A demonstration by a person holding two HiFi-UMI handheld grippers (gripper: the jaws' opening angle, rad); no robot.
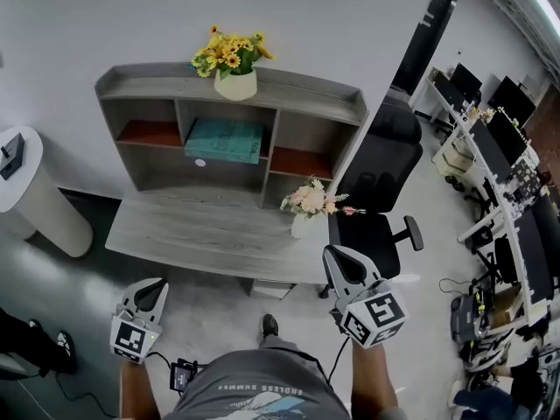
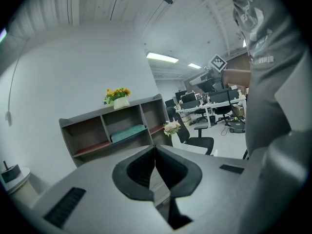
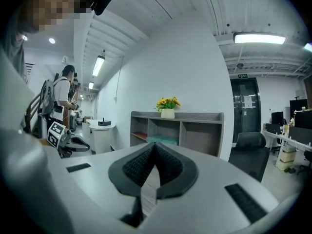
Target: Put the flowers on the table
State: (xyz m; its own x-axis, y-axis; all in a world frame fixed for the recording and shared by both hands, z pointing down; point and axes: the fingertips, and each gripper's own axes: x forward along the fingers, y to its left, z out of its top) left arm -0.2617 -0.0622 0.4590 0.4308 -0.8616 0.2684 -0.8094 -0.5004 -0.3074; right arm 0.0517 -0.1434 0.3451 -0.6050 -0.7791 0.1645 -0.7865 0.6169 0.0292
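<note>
Head view: my left claw (image 1: 150,294) at seven o'clock, right claw (image 1: 344,265) at five, both short of the table (image 1: 192,230); yellow flowers (image 1: 229,55) top the shelf (image 1: 306,87) at twelve; left gripper view: jaws pressed together, empty; right gripper view: likewise; a high, off-centre pinch could tip the pot (image 1: 236,85).

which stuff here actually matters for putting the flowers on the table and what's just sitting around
For the job:
- yellow flowers, on top of the shelf unit
- pink flowers, already standing on the table
- table

Just lying about:
- teal box in the shelf unit
- black office chair
- round white stand
</note>
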